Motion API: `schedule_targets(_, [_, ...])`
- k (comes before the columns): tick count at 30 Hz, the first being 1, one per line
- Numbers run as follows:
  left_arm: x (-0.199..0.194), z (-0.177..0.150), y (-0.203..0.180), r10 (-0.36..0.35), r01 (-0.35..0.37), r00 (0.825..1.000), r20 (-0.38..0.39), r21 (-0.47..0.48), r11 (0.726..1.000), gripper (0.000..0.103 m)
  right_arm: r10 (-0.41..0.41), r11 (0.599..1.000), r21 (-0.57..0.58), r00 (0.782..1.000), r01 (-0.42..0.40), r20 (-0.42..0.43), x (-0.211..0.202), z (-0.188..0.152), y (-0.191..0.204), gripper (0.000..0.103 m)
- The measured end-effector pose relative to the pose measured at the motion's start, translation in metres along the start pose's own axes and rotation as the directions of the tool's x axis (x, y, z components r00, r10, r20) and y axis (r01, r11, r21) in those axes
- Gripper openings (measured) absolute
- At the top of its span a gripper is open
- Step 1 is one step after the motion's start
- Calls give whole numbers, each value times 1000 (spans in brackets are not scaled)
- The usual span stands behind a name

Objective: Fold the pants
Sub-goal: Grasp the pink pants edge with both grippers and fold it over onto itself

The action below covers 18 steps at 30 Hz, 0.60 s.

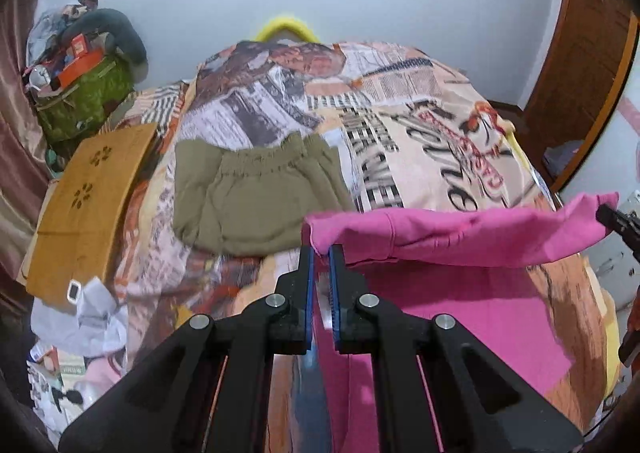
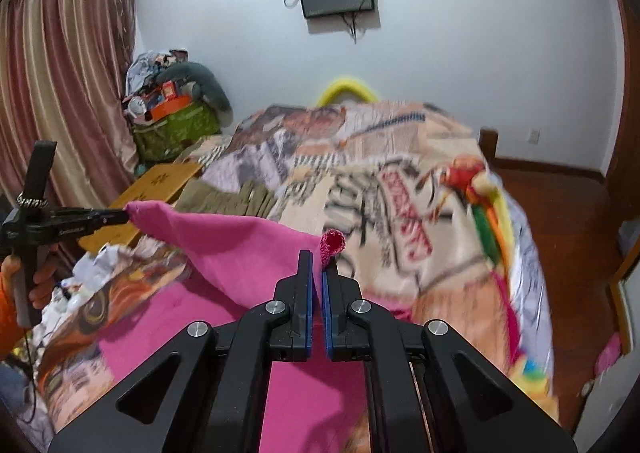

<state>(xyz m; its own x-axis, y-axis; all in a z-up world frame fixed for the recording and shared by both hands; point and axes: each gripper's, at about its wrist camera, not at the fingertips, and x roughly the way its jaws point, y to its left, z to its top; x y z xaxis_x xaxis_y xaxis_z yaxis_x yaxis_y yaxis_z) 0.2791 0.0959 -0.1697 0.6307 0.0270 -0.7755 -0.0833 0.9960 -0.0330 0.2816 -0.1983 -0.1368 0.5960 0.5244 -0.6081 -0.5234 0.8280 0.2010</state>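
Note:
Pink pants [image 1: 460, 229] are held up over the bed, stretched between both grippers, with the rest lying on the bedspread [image 1: 480, 317]. My left gripper [image 1: 320, 253] is shut on one top corner of the pink pants. My right gripper [image 2: 317, 259] is shut on the other corner [image 2: 332, 245], which pokes up between the fingertips. In the right wrist view the pink pants [image 2: 224, 245] run left to the left gripper [image 2: 120, 216]. In the left wrist view the right gripper [image 1: 616, 219] shows at the right edge.
Folded olive-green pants [image 1: 256, 193] lie further up the printed bedspread [image 1: 400, 113]. A wooden board [image 1: 88, 209] lies at the bed's left side. A green bag with clutter [image 1: 84, 93] stands by the curtain [image 2: 60, 85]. Crumpled white paper [image 1: 96, 313] lies near left.

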Motion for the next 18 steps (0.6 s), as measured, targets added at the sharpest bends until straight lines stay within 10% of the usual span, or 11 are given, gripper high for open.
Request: schedule_targets(18, [-1, -108, 7, -41, 49, 983, -182, 41, 998, 8, -57, 993, 95, 980, 76, -192, -23, -102, 4, 6])
